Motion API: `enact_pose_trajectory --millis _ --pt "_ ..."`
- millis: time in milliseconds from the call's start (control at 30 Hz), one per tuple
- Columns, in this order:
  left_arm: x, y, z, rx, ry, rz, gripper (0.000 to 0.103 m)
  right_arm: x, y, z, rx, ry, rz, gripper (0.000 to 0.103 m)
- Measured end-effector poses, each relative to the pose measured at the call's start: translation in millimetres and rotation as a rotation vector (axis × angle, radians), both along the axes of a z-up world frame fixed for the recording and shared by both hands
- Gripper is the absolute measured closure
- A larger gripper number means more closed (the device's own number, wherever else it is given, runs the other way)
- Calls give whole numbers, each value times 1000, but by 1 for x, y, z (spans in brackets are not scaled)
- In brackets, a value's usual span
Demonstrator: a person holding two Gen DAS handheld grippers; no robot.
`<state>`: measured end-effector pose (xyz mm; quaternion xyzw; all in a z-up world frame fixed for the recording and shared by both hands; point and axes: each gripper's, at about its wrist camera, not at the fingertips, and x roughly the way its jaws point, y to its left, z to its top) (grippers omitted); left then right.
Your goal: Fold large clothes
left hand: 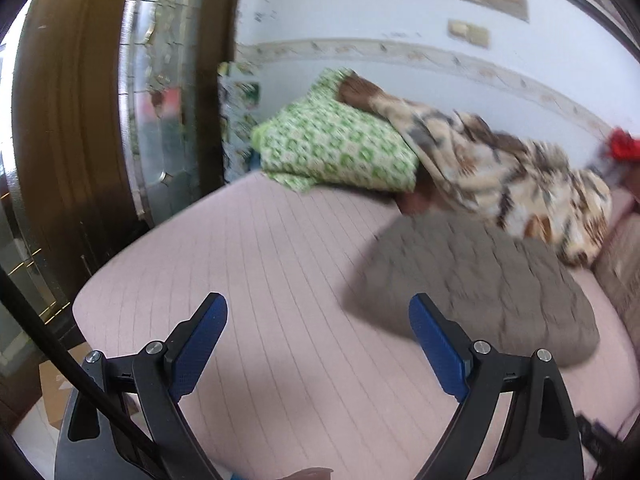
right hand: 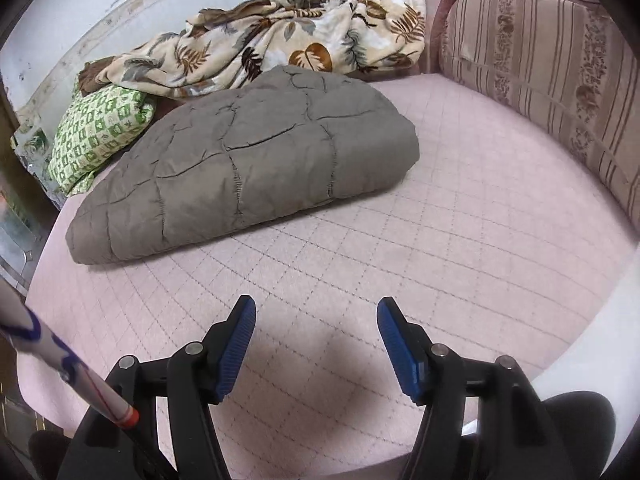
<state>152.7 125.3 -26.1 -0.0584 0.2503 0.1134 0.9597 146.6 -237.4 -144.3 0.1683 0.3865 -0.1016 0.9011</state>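
Note:
A grey-brown quilted garment lies folded into a thick bundle on the pink quilted bed. In the left wrist view the same garment sits to the right, blurred. My left gripper is open over bare bed, to the left of the bundle, with nothing between its blue pads. In the right wrist view my right gripper is open too, hanging over the bed on the near side of the bundle and apart from it.
A leaf-patterned blanket is heaped along the wall, with a green-patterned pillow at its left end. A striped headboard cushion borders the bed on the right. A dark wardrobe with mirrored door stands left of the bed.

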Motion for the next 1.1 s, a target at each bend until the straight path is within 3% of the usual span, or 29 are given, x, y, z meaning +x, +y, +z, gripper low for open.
enact_pose_trajectory --millis 200,433,800,867,933,1033,1100 --pt "-23 -31 -18 64 91 -22 11 -18 9 4 -1 -39 36 31" --pt "-34 -67 -38 60 200 -121 11 -42 24 5 -75 -75 68 29" --pt "-43 -96 -37 101 208 -187 11 -62 9 5 -84 -86 40 28" --pt "-34 -93 -34 97 199 -196 11 -62 8 5 -80 -84 48 27" --pt "-7 -86 -30 70 195 -213 11 -51 -3 6 -7 -89 78 24" --pt "53 -69 -36 -19 300 -274 12 -22 -32 3 66 -84 72 21" --pt "84 -57 -39 -56 331 -255 21 4 -61 -3 86 -72 37 20"
